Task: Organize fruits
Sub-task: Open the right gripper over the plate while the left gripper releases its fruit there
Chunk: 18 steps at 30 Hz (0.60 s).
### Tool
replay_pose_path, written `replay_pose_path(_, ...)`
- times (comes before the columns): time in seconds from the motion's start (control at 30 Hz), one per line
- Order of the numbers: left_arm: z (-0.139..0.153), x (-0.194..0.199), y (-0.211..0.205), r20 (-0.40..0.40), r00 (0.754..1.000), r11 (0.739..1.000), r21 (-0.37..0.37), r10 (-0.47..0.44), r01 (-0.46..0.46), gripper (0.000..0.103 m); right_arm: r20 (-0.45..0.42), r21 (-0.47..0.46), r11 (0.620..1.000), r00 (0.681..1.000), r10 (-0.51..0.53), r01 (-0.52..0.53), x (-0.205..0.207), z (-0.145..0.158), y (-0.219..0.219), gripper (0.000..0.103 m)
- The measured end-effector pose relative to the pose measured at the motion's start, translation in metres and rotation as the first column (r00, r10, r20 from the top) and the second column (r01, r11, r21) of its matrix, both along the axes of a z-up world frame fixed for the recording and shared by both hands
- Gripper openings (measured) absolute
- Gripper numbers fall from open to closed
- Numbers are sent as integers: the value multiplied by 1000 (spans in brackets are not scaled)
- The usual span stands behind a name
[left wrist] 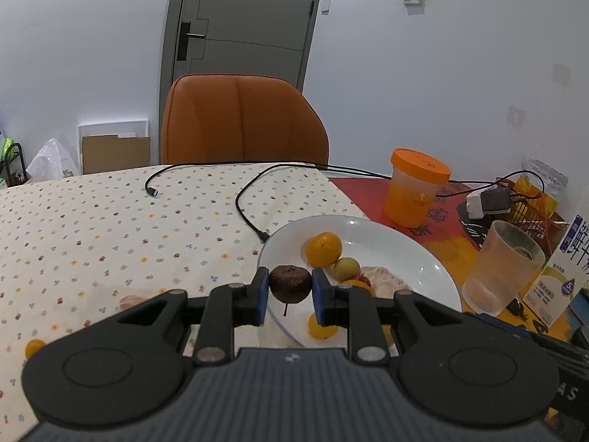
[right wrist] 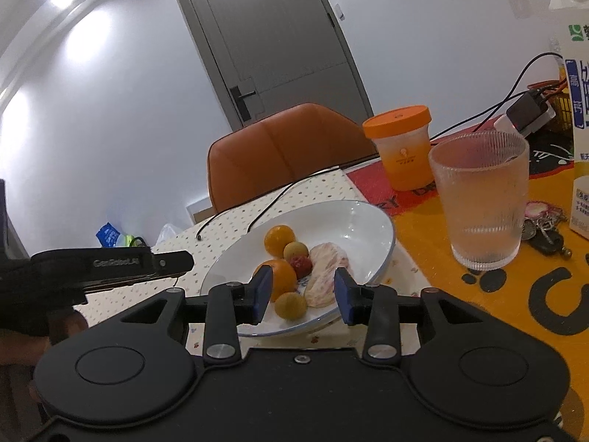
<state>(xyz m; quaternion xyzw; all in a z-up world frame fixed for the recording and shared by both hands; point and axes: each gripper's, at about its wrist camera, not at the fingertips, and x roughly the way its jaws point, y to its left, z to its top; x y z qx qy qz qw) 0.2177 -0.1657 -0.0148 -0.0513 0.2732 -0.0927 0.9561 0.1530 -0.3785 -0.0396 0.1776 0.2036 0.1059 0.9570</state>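
Your left tool (left wrist: pixel 289 296) grips a dark brown wrinkled fruit (left wrist: pixel 290 283), blue pads pressed on both sides, held over the near left rim of the white plate (left wrist: pixel 423 254) at frame centre; whether the fruit touches the plate you cannot tell.

On the plate, left view: an orange (left wrist: pixel 324 249), a small yellow-green fruit (left wrist: pixel 347 268) touching it, a pale pink peeled piece (left wrist: pixel 383 276) to the right, a small orange fruit (left wrist: pixel 321 328) at the near edge. Another small orange fruit (left wrist: pixel 34 347) lies on the dotted cloth (left wrist: pixel 92 228), lower left.

Your right tool (right wrist: pixel 304 294) stands wide open, holding nothing, above the plate's near rim. A small red fruit (right wrist: pixel 301 265) shows among the others there.

Writing: left tool's side, at left of the right view, reads roughly "GenRobot.AI". The milk carton (right wrist: pixel 578 110) at right edge carries Chinese print, not legible. Orange-lidded cup (right wrist: pixel 403 147) has a small logo, unreadable. Ribbed glass (right wrist: pixel 482 199) stands right of the plate on the bench (right wrist: pixel 423 258); keys (right wrist: pixel 545 228) beside it.
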Motion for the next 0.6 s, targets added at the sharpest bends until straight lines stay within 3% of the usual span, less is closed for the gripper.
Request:
replay_pose_path(0.2,2,9,-3,-1,1000,1000,-1,16,-16,23,-4,10,1000,1000,7,-7,1,-3,-2,38)
replay_pose_path(0.33,2,11,-2,-8,999,999,9,38,-38,30,-8,15,1000,1000,6,-6,1,-4,-2,42)
replay_pose_path(0.43,2,9,5,-16,998,999,9,54,-54,41,-10,21,1000,1000,3,-3,1,-5,-2,46)
replay_pose_path(0.5,2,5,11,-18,997,997,9,71,-71,52,-9,20,1000,1000,0,0,0,-4,-1,53)
replay_pose_path(0.6,3,1,22,-31,994,994,9,107,-107,70,-11,23,1000,1000,-16,16,-1,-2,2,76)
